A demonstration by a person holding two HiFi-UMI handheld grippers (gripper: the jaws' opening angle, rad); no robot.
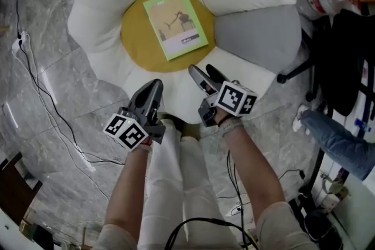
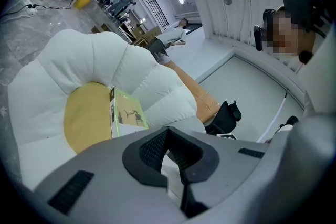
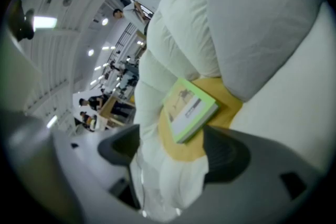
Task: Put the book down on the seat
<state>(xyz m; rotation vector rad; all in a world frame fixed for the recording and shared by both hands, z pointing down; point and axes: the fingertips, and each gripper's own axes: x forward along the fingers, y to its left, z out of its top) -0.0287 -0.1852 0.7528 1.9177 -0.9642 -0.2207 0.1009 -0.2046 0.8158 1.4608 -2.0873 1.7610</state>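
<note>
A green-covered book (image 1: 174,23) lies flat on the yellow centre (image 1: 136,39) of a flower-shaped cushion seat with white petals and one grey petal (image 1: 258,32). Neither gripper touches it. My left gripper (image 1: 155,86) hovers over the near white petal, its jaws together and holding nothing. My right gripper (image 1: 203,72) is beside it, just short of the yellow centre, jaws apart and empty. The left gripper view has the book (image 2: 127,113) beyond the left gripper (image 2: 169,136). In the right gripper view the book (image 3: 190,108) lies ahead of the right gripper (image 3: 173,157).
The seat rests on a marble floor where a black cable (image 1: 53,120) snakes at the left. An office chair base (image 1: 293,73) and dark hanging items (image 1: 351,55) stand at the right, near another person's jeans leg (image 1: 337,140). My own white trousers (image 1: 176,184) are below.
</note>
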